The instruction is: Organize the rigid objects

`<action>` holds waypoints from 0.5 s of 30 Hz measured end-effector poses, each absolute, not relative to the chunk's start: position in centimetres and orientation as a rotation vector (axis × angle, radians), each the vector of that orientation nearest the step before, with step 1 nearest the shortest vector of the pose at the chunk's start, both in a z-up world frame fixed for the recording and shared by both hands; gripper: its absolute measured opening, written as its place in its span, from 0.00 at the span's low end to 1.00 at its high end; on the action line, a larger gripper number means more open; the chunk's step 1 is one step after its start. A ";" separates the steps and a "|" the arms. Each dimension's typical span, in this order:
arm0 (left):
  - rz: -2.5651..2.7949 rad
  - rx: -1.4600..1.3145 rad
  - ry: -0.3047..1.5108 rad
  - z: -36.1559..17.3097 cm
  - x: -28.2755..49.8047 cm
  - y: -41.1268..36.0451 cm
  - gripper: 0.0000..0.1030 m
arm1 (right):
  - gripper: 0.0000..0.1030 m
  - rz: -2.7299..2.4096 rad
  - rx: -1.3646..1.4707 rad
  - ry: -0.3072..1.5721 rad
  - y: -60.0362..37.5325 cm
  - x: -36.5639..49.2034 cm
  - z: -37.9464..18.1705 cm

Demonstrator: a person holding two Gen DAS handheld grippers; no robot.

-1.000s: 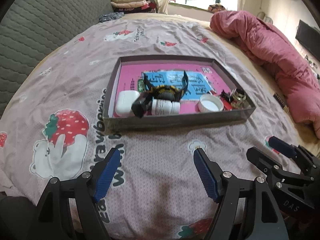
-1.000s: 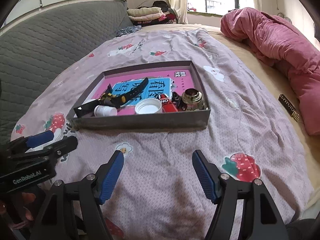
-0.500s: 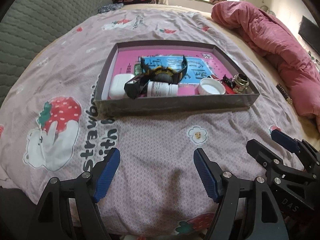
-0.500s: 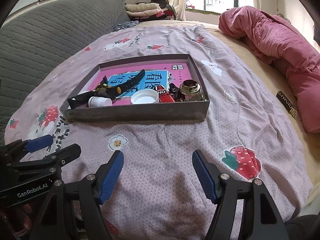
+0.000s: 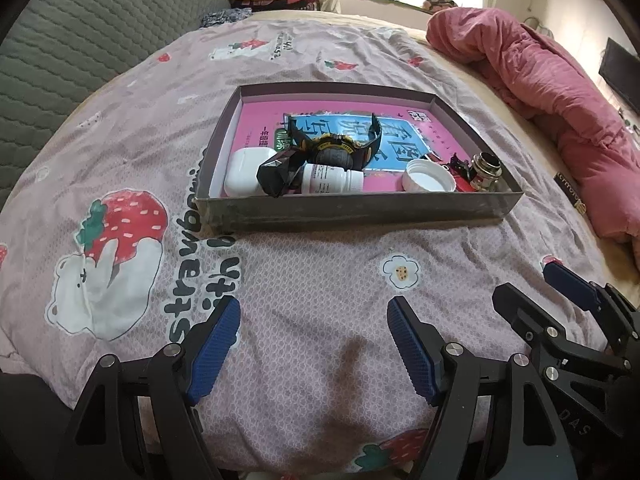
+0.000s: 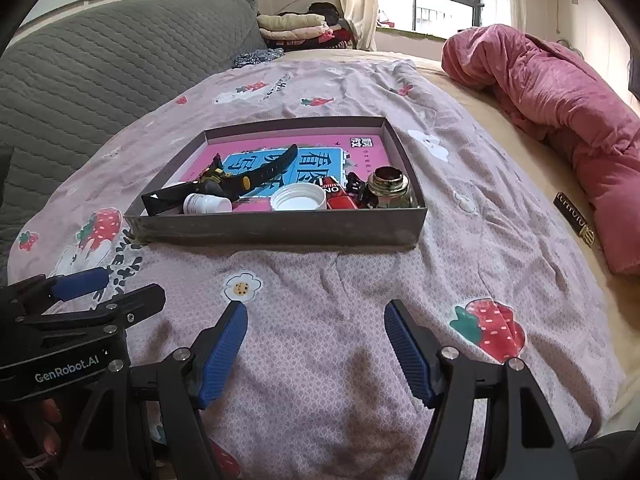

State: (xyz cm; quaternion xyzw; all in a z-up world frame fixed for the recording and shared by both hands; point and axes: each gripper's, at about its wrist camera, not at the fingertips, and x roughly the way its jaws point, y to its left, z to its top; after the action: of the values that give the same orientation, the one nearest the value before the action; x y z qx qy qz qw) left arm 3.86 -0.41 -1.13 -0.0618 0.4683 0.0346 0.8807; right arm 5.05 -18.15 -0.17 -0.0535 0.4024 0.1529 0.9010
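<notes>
A shallow grey box (image 5: 360,210) (image 6: 280,230) lies on the bed with a pink book flat on its floor. Inside it are a white earbud case (image 5: 245,170), a black watch (image 5: 334,148) (image 6: 256,174), a white pill bottle (image 5: 330,178) (image 6: 206,204), a white lid (image 5: 430,176) (image 6: 298,202), a red item (image 6: 338,198) and a glass ink bottle (image 5: 486,170) (image 6: 390,188). My left gripper (image 5: 314,346) hangs open over the quilt in front of the box, nothing between its fingers. My right gripper (image 6: 316,346) is open beside it, also empty.
The box sits on a pink strawberry-print quilt (image 5: 120,220). A rolled pink duvet (image 5: 560,92) lies along the right. A small dark strip (image 6: 574,220) lies on the sheet by the duvet. A grey quilted headboard (image 6: 100,68) stands at the left, folded clothes (image 6: 296,24) at the back.
Both views shifted slightly: the box slid a little lower and nearer in the frames, then back up. Both grippers stayed open and empty.
</notes>
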 end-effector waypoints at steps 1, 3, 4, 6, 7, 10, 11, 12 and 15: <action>0.075 -0.126 0.976 -1.2 3.8 -0.4 0.75 | 0.68 0.315 -0.111 0.834 -18.1 5.1 -0.2; 0.077 -0.129 0.986 -1.4 3.8 -0.3 0.75 | 0.68 0.313 -0.112 0.834 -18.1 5.0 -0.2; 0.077 -0.131 0.990 -1.5 3.8 -0.3 0.75 | 0.68 0.312 -0.117 0.833 -18.1 5.0 -0.2; 0.078 -0.130 0.998 -1.6 3.7 -0.2 0.75 | 0.68 0.310 -0.122 0.829 -18.1 5.0 -0.1; 0.076 -0.131 0.999 -1.6 3.7 -0.3 0.75 | 0.68 0.311 -0.120 0.828 -18.1 5.0 -0.1; 0.073 -0.125 0.989 -1.4 3.6 -0.4 0.75 | 0.68 0.312 -0.117 0.822 -18.2 5.0 0.1; 0.071 -0.123 0.986 -1.4 3.6 -0.4 0.75 | 0.68 0.311 -0.117 0.818 -18.2 5.0 0.2; 0.067 -0.122 0.984 -1.3 3.6 -0.5 0.75 | 0.68 0.310 -0.117 0.814 -18.2 5.0 0.3; 0.063 -0.121 0.978 -1.2 3.6 -0.5 0.75 | 0.68 0.312 -0.106 0.806 -18.4 5.0 0.6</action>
State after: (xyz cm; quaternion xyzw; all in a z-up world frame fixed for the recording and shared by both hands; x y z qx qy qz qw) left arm 3.60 -0.52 -1.22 -0.0579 0.4693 0.0303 0.8806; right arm 4.99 -18.38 0.56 -0.0515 0.3902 0.1509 0.9068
